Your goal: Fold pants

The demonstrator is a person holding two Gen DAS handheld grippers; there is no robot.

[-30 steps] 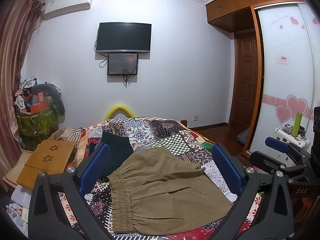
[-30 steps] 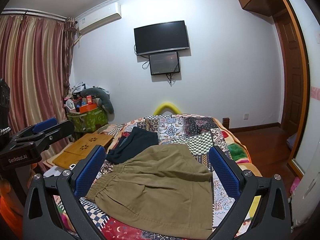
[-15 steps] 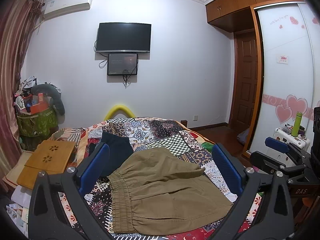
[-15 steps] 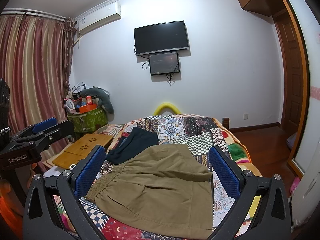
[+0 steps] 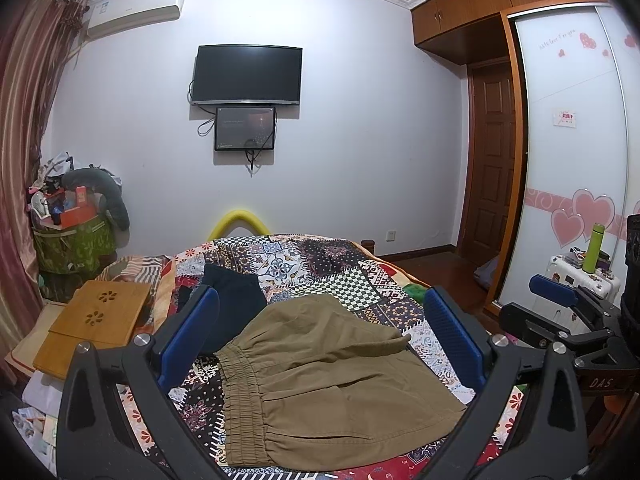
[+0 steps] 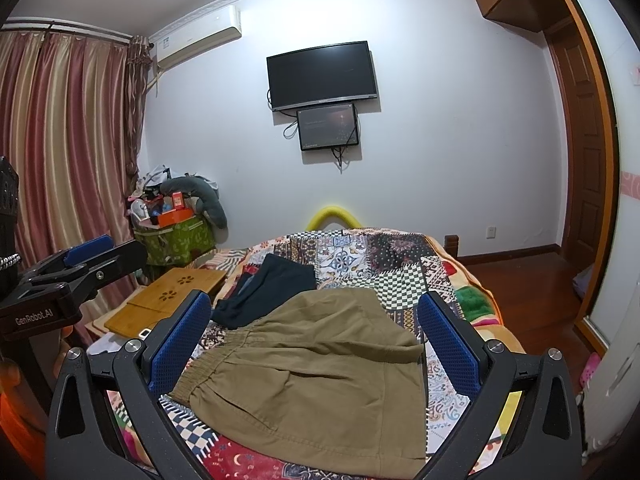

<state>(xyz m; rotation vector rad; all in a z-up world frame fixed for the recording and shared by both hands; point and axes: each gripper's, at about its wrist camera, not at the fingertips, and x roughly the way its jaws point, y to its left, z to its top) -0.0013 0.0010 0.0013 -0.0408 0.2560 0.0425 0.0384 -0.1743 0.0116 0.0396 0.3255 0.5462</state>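
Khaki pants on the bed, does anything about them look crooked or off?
The khaki pants lie askew on the patchwork quilt: the far layer is folded over at a slant, leaving a diagonal ridge. A dark garment lies beside them.

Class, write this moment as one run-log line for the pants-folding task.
task: fold pants | left gripper: open, empty | right gripper: open, empty | khaki pants: on quilt, partly folded | dark garment: behind, untouched
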